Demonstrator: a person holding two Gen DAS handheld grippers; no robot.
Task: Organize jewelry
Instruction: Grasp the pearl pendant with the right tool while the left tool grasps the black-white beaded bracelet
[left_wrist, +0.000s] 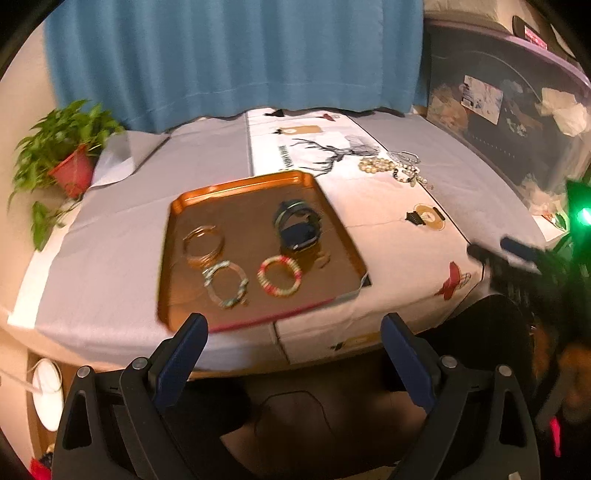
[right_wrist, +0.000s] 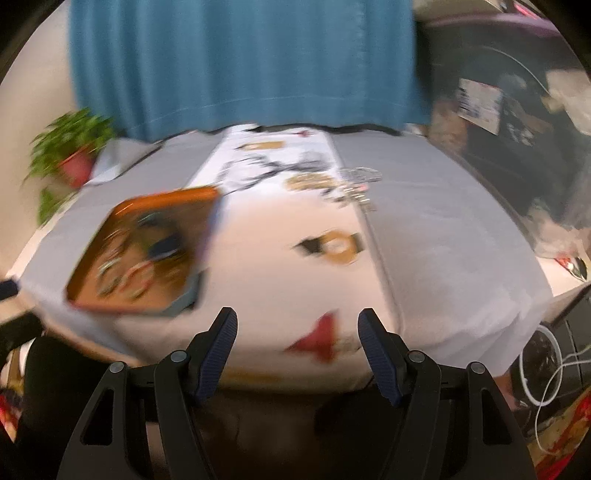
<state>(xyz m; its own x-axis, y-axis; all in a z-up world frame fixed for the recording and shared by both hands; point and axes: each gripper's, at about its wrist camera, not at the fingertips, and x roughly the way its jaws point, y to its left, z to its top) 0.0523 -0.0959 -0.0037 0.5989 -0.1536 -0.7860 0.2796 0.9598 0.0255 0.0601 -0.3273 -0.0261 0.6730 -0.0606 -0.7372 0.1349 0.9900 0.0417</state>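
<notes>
Both grippers, left & right, jaws apart, empty. Bangles sit in orange tray; more jewelry loose on cloth

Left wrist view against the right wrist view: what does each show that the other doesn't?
Only the left: sharp bangles, gold and red-and-yellow, on the orange tray, plus the right tool at the table's edge.

Only the right: white cable loops low on the right.

Both: blue curtain, potted plant, the loose jewelry pile on the cloth, and open, empty tool fingers.
</notes>
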